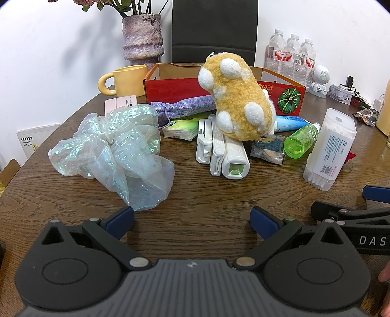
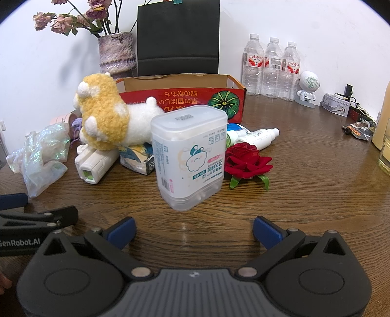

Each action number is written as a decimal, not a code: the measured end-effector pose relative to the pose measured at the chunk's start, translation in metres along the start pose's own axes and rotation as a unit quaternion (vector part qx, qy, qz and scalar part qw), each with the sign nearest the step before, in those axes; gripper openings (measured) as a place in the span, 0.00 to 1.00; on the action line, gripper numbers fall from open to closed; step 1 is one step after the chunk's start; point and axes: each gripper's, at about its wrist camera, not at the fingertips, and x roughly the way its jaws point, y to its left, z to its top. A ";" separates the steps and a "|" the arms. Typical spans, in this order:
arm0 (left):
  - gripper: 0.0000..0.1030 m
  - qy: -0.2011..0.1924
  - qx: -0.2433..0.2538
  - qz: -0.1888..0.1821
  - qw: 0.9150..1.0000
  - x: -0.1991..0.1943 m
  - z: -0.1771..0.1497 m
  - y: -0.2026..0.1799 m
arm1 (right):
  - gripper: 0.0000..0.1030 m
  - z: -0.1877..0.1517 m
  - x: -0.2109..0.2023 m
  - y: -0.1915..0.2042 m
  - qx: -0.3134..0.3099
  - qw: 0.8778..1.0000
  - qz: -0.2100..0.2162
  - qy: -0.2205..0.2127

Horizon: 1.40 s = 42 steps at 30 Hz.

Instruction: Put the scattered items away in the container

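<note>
Setting: dark wood-grain tabletop (image 1: 195, 180) with a rounded edge. Plain white wall (image 1: 61, 44) behind, carrying a soft shadow of the flowers. Black chair back (image 1: 214, 29) stands at the far side, centred. Purple glazed vase (image 1: 142, 36) with dried roses (image 2: 73, 17) left of the chair. Three water bottles (image 2: 270, 68) stand against the wall to the right. Lighting even, diffuse.

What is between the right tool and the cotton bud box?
Nothing visible: only bare table lies between the open right tool and the cotton bud box, which stands straight ahead of it.
</note>
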 end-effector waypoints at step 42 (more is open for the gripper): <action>1.00 0.000 0.000 0.000 1.000 -0.002 0.000 0.002 | 1.00 0.000 -0.001 0.001 0.000 1.000 -0.001 0.000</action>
